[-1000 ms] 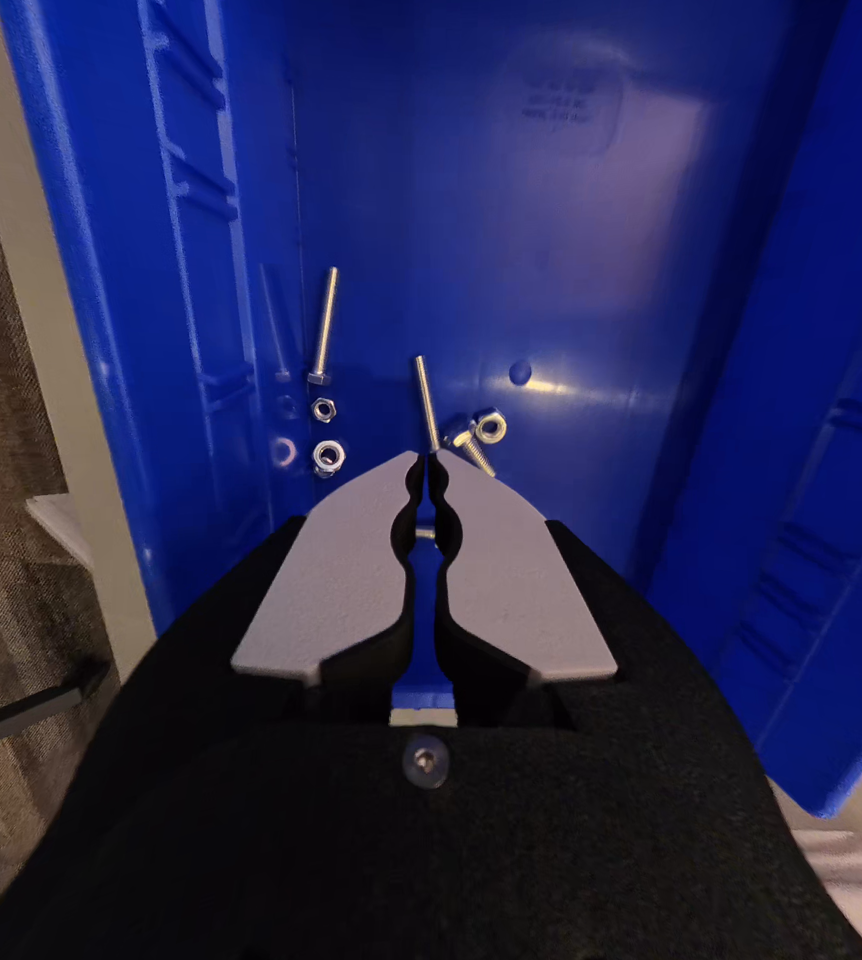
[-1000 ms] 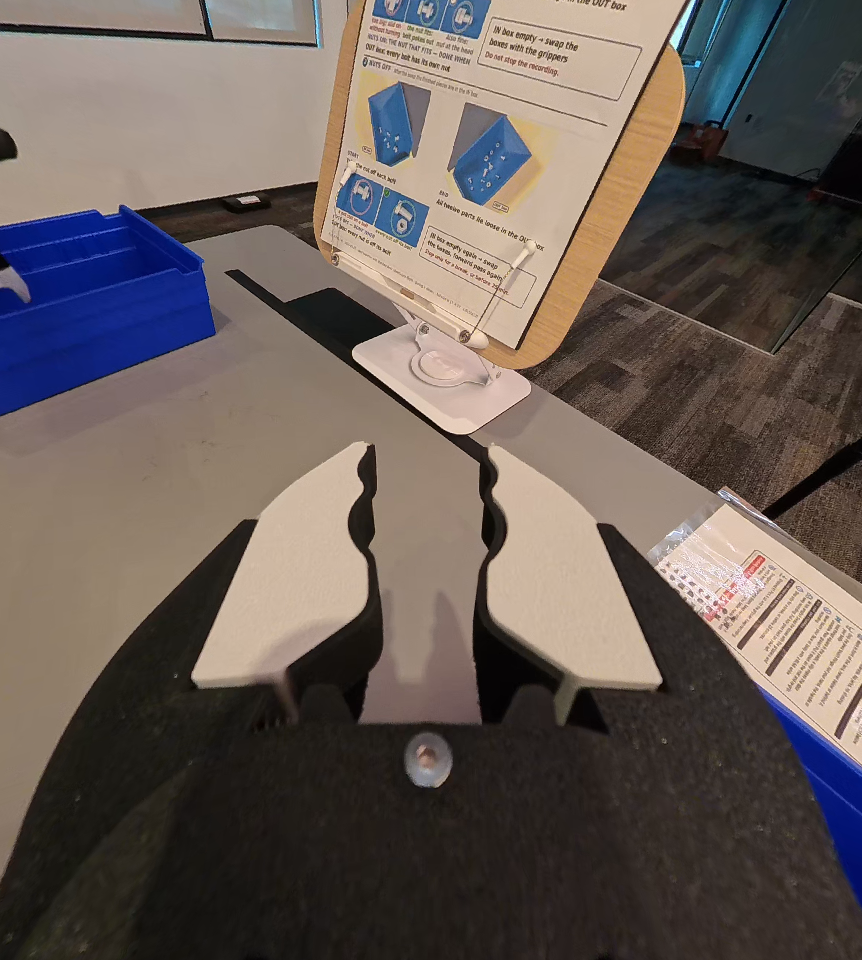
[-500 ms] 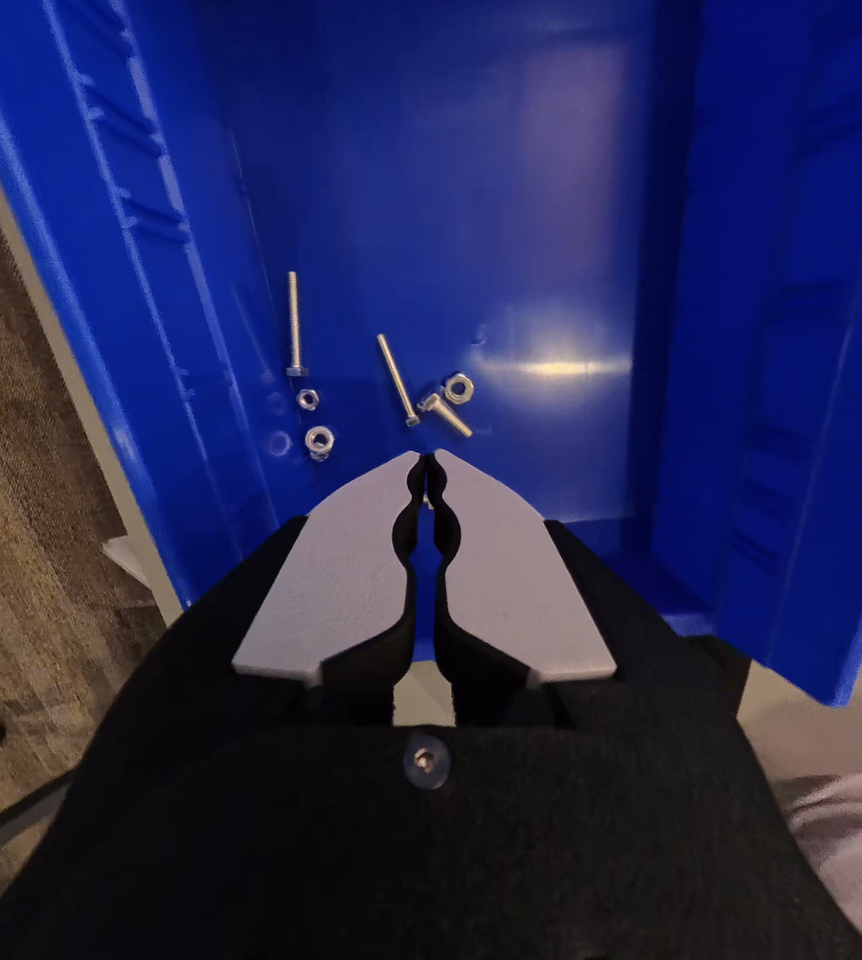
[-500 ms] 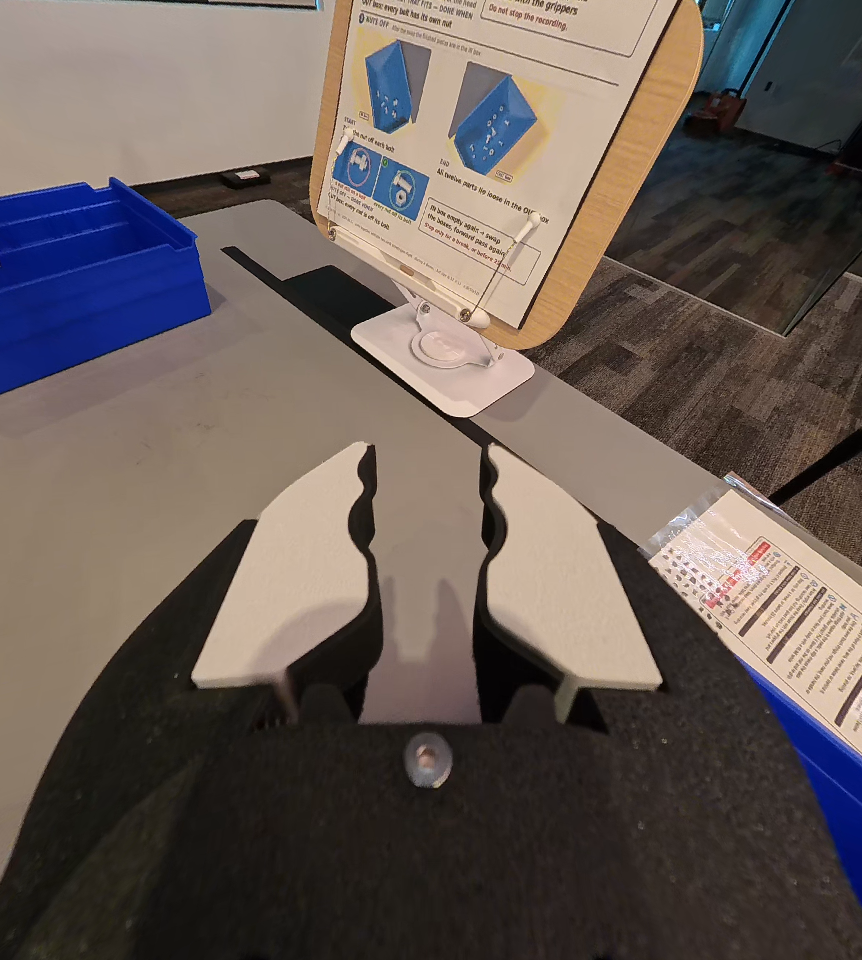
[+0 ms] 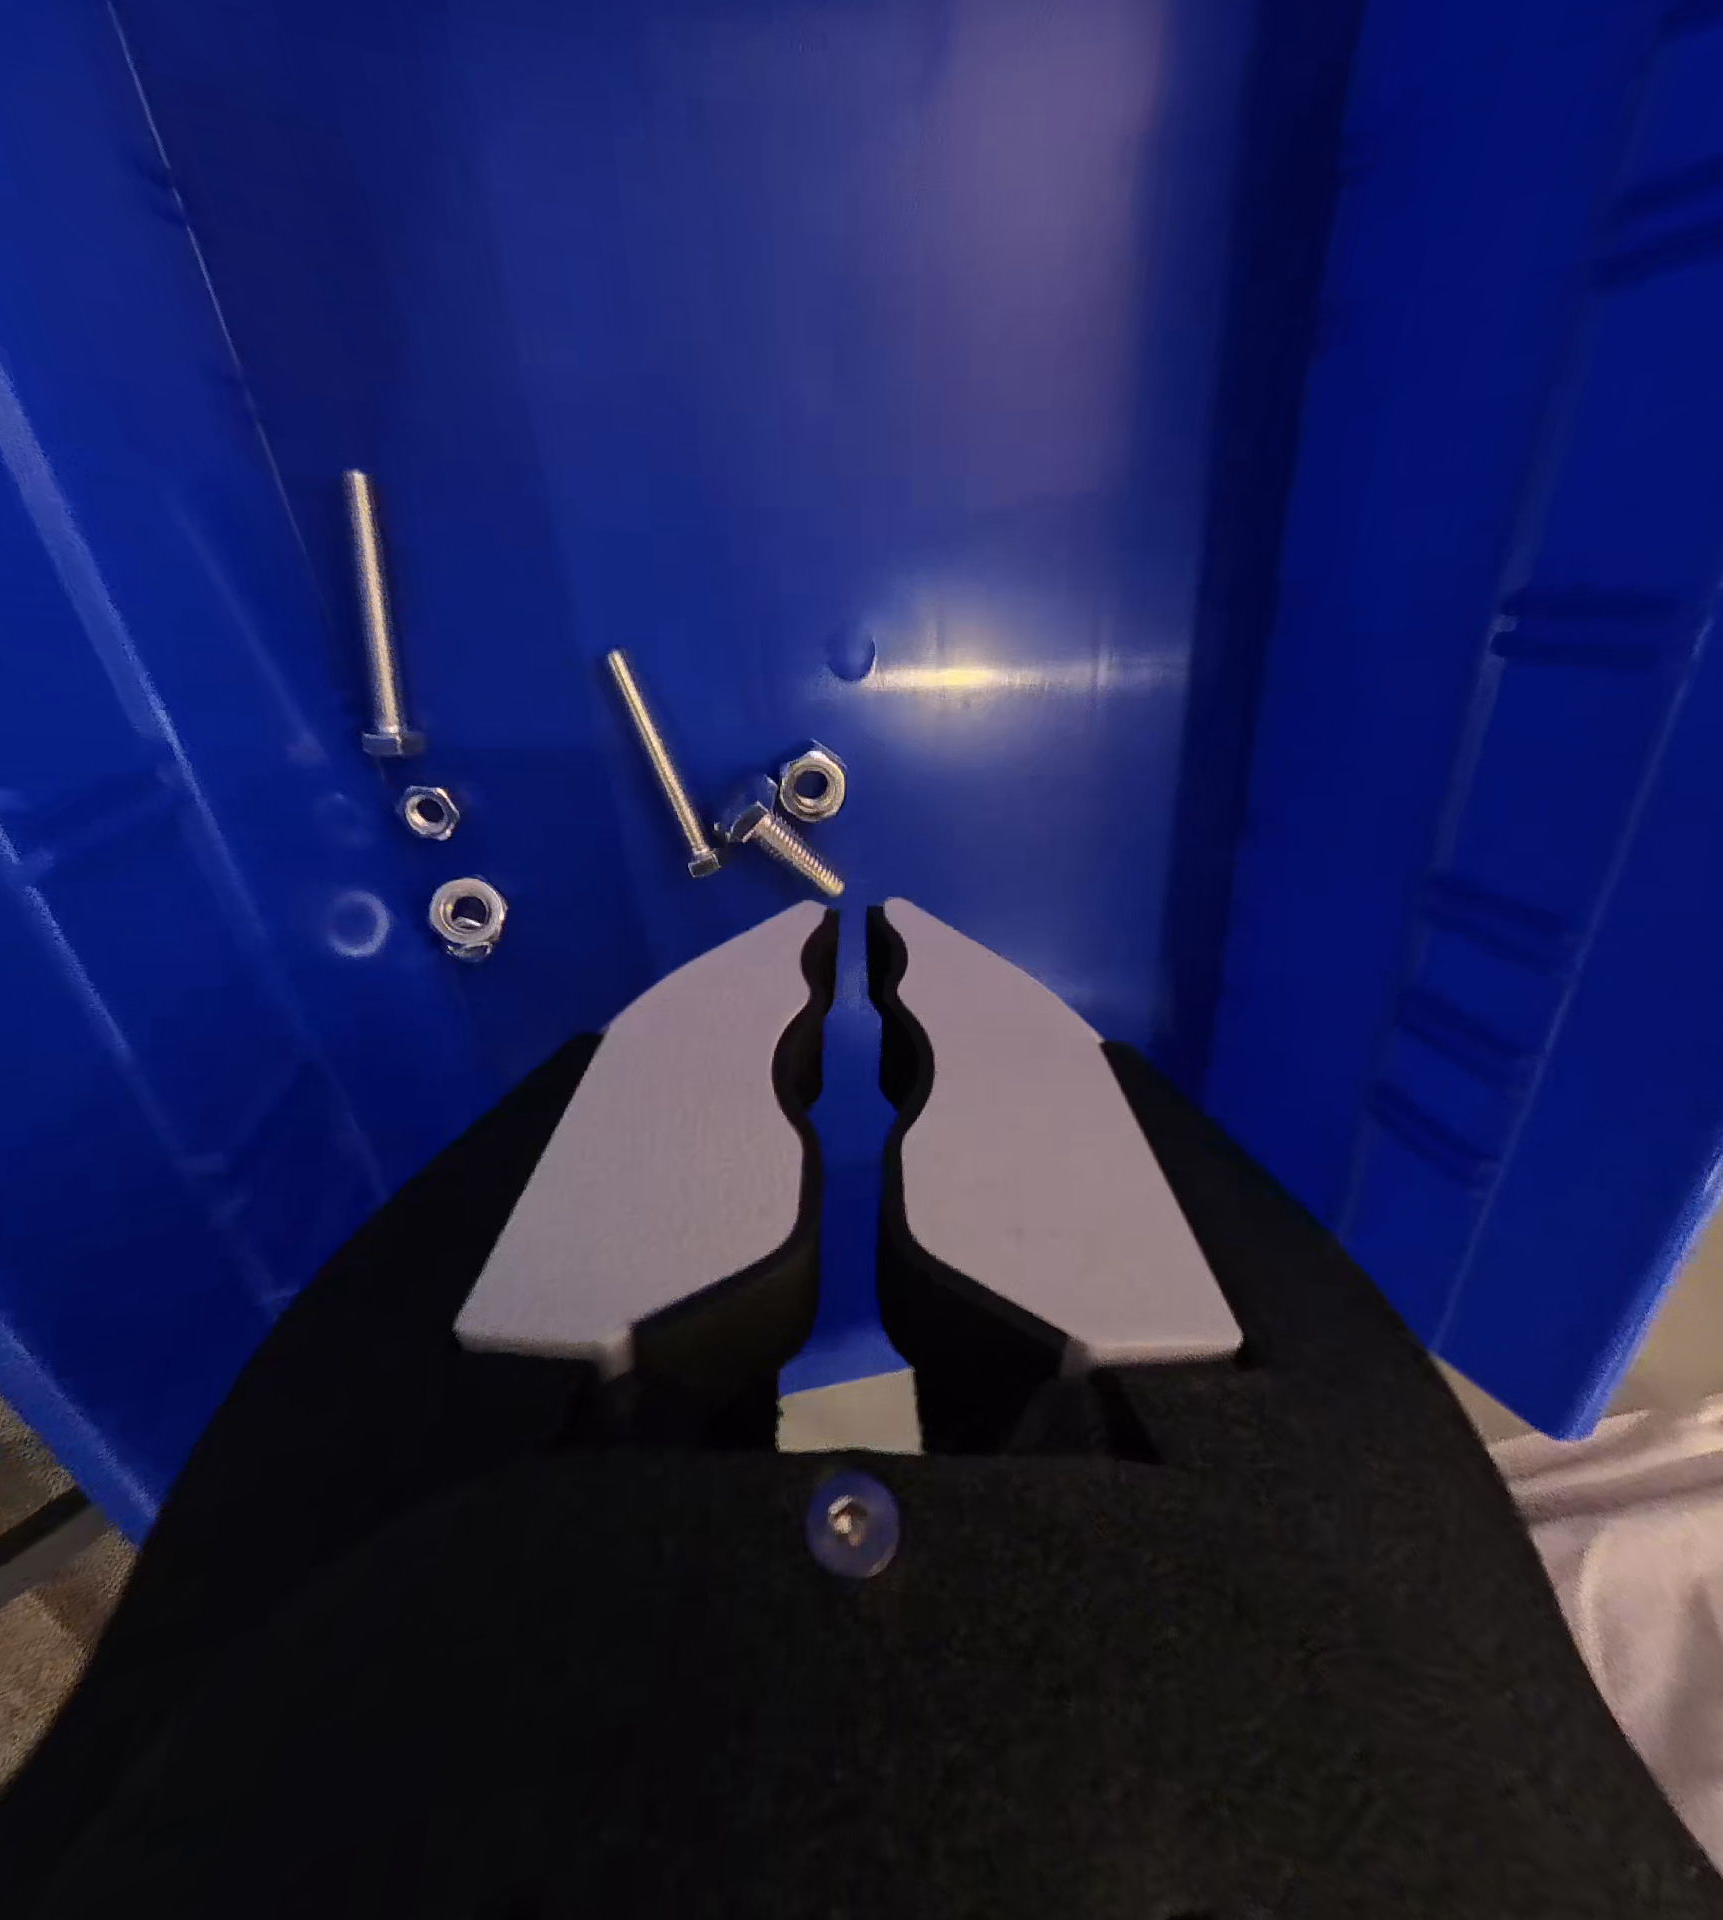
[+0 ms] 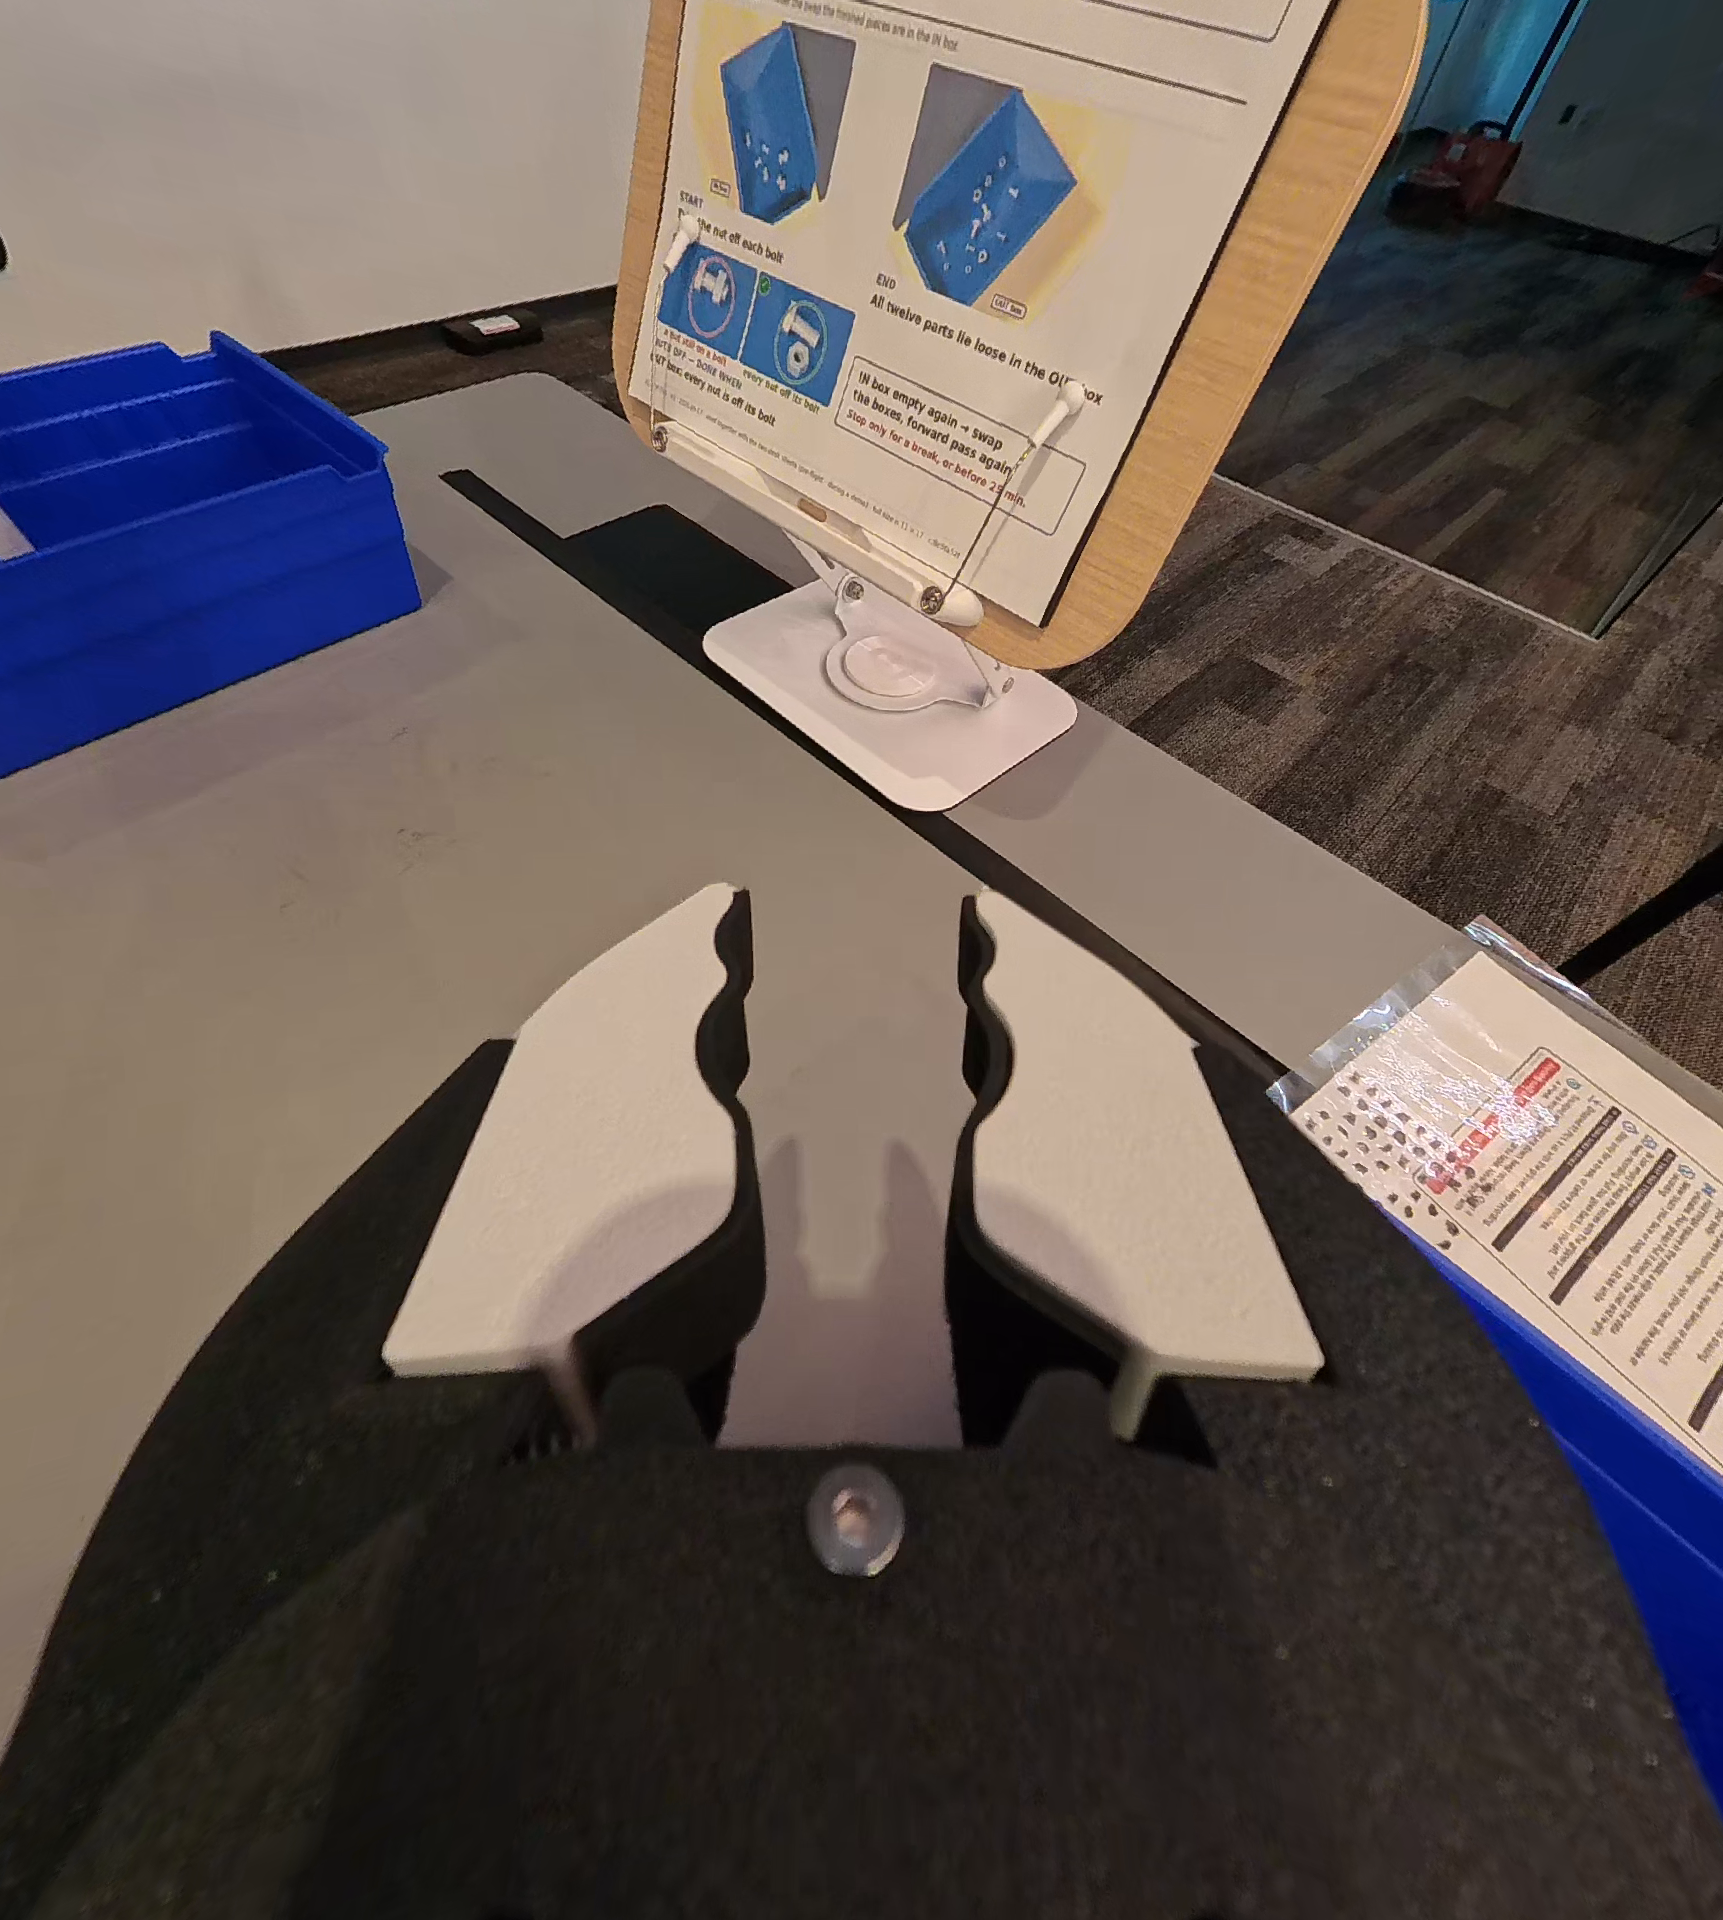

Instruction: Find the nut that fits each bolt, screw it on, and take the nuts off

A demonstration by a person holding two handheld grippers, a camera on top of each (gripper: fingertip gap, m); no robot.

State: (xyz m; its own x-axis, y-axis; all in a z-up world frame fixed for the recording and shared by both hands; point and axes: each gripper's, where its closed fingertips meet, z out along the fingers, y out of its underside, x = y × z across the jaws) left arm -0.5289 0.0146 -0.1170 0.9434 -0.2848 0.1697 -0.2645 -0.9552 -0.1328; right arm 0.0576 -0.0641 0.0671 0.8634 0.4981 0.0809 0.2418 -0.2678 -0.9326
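Just ahead of left hand-held gripper (image 5: 852, 912): short bolt (image 5: 782, 844).

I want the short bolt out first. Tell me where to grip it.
Grip the short bolt across its threaded shank, with the left gripper coming from the tip end nearest its fingers. It lies flat, and its head sits against a nut, so that end is crowded.

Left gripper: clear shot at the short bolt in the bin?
Probably yes. The left gripper sits just short of the short bolt with nothing between, but its jaws are barely parted and a nut crowds the head.
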